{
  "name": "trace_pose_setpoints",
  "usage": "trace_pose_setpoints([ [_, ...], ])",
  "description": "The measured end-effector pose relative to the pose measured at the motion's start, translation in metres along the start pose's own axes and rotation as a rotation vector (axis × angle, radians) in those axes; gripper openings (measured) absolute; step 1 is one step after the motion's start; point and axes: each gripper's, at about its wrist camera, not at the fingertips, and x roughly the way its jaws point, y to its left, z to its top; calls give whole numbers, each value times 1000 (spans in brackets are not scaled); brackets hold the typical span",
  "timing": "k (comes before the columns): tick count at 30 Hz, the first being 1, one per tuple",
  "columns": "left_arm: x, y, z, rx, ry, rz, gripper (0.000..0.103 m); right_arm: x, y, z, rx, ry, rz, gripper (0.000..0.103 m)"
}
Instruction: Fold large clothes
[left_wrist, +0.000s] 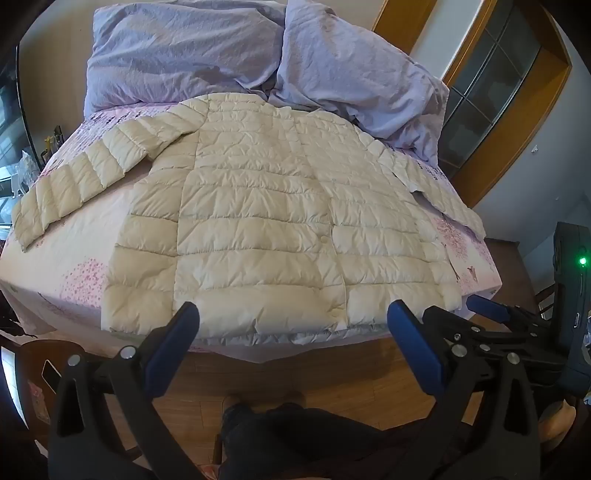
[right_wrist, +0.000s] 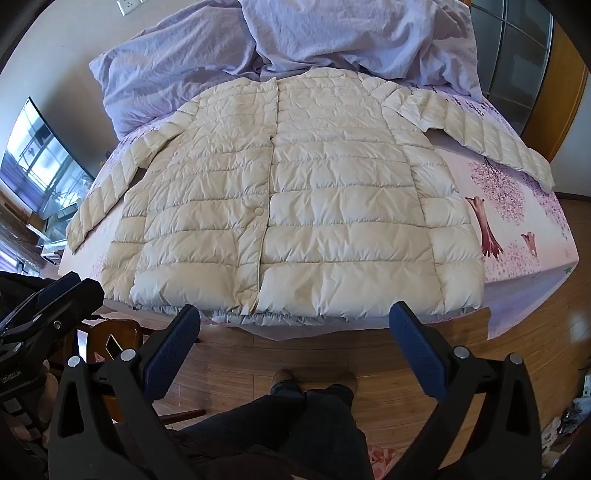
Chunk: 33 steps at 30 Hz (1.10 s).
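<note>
Both fingers of the left gripper (left_wrist: 291, 314) are being held wide apart, with nothing between them. Both fingers of the right gripper (right_wrist: 295, 315) are being held wide apart too, and nothing is being gripped. A puffy cream jacket (right_wrist: 291, 195) is being shown lying flat, front up, on the pink flowery bed sheet (right_wrist: 517, 229). Its sleeves are being spread out toward 9 o'clock and 2 o'clock. Purple pillows (left_wrist: 177, 55) are being seen at 12 o'clock, touching the jacket's collar. Both grippers are being held over the wooden floor (right_wrist: 369, 354), near the jacket's bottom edge.
</note>
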Motion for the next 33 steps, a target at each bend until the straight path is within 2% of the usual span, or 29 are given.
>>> trace_pose_setpoints([
  [33, 0, 0, 0, 1, -1, 0, 101, 3, -1, 2, 5, 6, 6, 102],
])
